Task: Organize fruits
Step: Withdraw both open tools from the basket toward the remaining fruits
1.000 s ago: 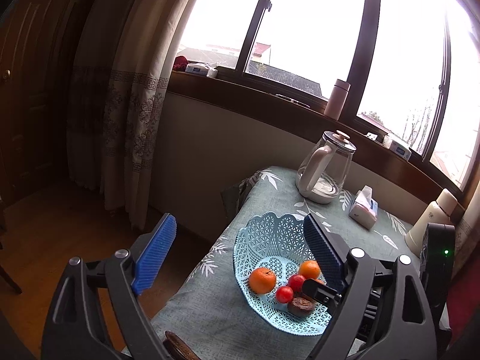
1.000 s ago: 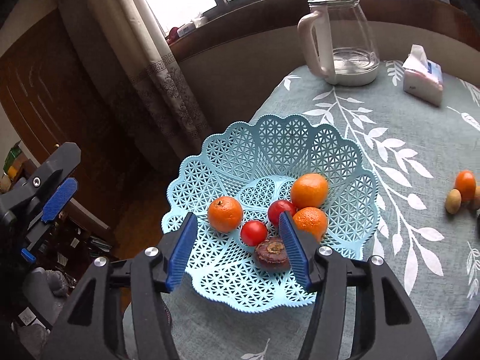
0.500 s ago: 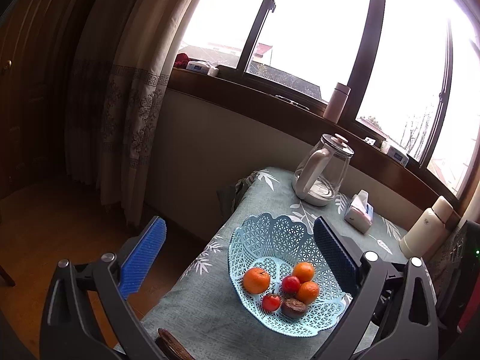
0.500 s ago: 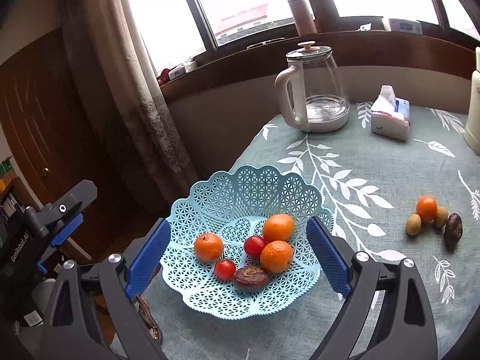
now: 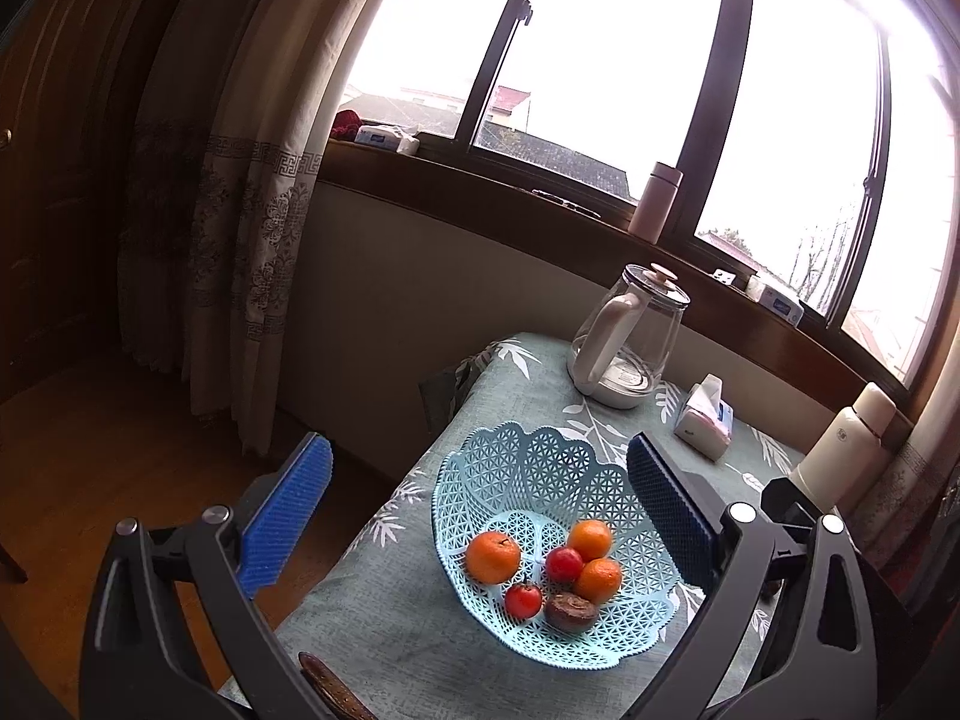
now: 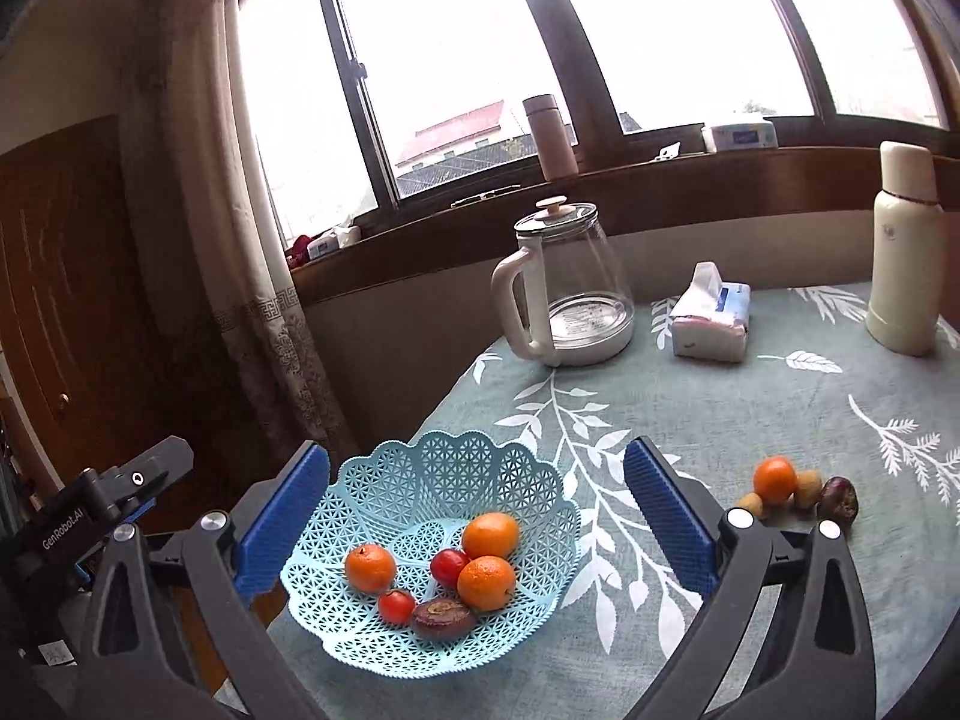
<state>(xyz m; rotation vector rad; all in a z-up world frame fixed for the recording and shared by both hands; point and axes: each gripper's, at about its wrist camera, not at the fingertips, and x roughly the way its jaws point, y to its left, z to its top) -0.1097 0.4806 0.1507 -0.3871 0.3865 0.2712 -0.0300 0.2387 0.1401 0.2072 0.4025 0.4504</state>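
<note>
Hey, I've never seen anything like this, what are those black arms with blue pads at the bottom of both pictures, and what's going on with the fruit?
Those are two handheld claws, one in each of a person's hands, each with a camera looking out along its two fingers. One picture comes from the left claw, the other from the right claw. Both are open and hold nothing.

Below them is a table with a leaf-patterned cloth. A light blue basket on it holds three oranges, two small red fruits and a dark brownish one. More fruit lies loose on the cloth to the right: an orange, two or three small tan fruits and a dark one. Farther back stand a glass kettle, a tissue pack and a white flask.

The job is gathering fruit; the loose ones probably go in next.
</note>
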